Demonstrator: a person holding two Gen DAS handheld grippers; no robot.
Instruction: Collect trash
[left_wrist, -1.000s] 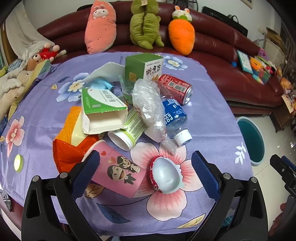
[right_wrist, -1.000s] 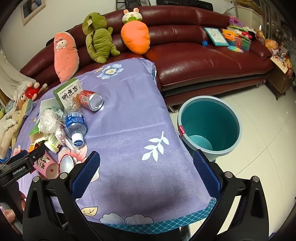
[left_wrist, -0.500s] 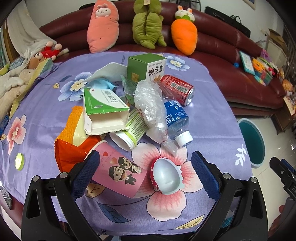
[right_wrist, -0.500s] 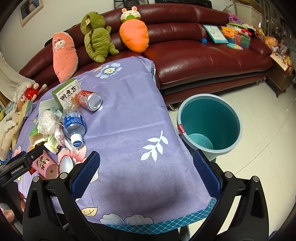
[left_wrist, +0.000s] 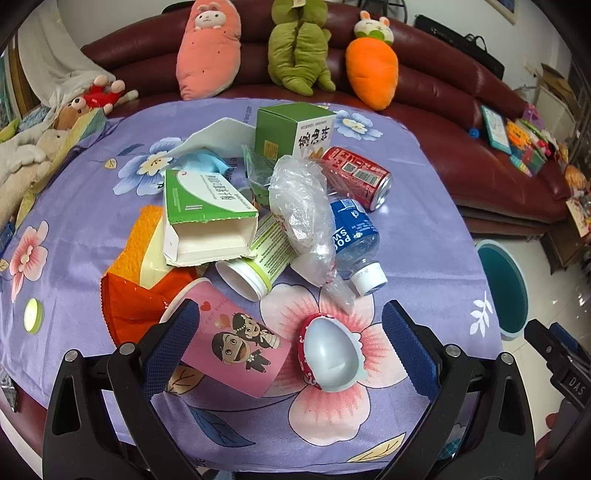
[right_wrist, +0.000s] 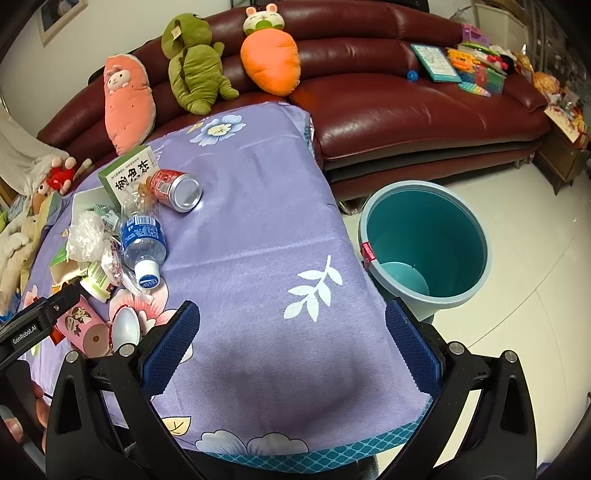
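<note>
A pile of trash lies on the purple flowered tablecloth (left_wrist: 424, 229): a pink paper cup (left_wrist: 236, 345), a red-rimmed plastic egg shell (left_wrist: 330, 352), a blue-label bottle (left_wrist: 356, 236), a red can (left_wrist: 356, 175), a crumpled clear bag (left_wrist: 303, 206), an open green-white carton (left_wrist: 207, 218), a green box (left_wrist: 295, 129) and an orange wrapper (left_wrist: 136, 302). My left gripper (left_wrist: 291, 332) is open, just above the cup and egg shell, holding nothing. My right gripper (right_wrist: 291, 332) is open and empty over the bare right part of the cloth (right_wrist: 258, 229). The teal bin (right_wrist: 424, 243) stands on the floor to its right.
A dark red sofa (right_wrist: 406, 99) with plush toys (left_wrist: 210, 48) runs behind the table. Books and toys (right_wrist: 476, 70) lie on its right end. The bin also shows in the left wrist view (left_wrist: 502, 284). A small green-white disc (left_wrist: 32, 315) lies near the table's left edge.
The left gripper has drifted slightly forward and up over the pile; the view has shifted a little. The right gripper has barely moved. Both stay open and empty.
</note>
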